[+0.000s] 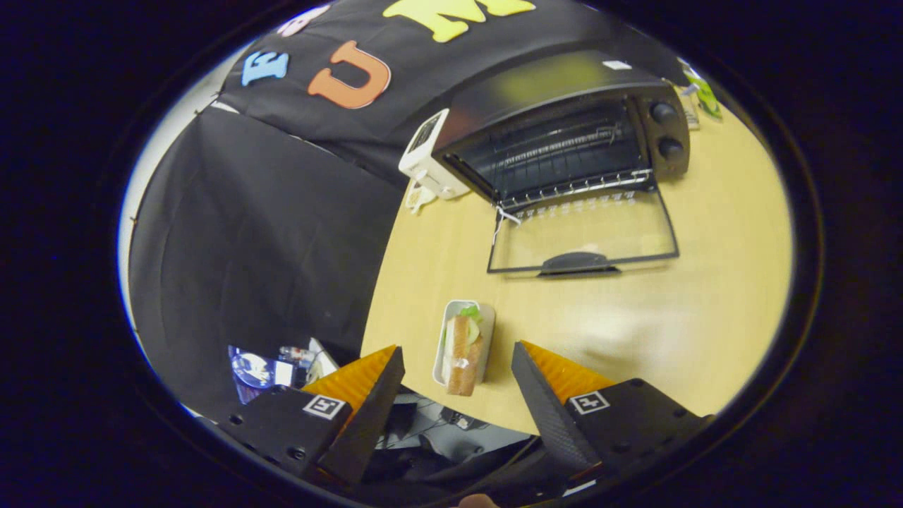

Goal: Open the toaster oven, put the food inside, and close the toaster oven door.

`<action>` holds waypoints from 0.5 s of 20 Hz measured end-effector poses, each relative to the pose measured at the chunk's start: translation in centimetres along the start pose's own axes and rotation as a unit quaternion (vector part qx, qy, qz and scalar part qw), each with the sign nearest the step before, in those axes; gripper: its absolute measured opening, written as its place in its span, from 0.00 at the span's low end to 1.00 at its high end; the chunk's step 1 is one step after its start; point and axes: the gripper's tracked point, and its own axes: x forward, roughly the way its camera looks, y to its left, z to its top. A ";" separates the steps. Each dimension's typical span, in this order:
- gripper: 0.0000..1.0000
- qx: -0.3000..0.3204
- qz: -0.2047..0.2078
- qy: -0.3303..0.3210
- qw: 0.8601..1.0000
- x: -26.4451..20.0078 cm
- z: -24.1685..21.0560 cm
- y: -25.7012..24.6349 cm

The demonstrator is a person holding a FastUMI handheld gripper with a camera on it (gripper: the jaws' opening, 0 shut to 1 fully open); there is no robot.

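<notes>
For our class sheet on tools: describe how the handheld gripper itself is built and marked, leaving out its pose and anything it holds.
The gripper has two wedge-shaped fingers that taper toward the tips, with ribbed inner pads and a woven-looking texture on their sides. Each finger sits on a dark, blocky mount with screw holes. Each mount carries a small square black-and-white marker. Dark cables run beneath, between the mounts.

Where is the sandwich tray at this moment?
The sandwich tray lies on the table near its front edge, between the open claw fingers, well short of the toaster oven.
</notes>
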 end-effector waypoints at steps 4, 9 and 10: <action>0.92 0.032 0.019 0.051 0.998 3.7 -1.4 -0.3; 0.84 0.039 0.023 0.103 0.994 7.0 -2.9 -0.8; 0.81 0.038 0.021 0.109 0.993 7.5 -3.1 -1.0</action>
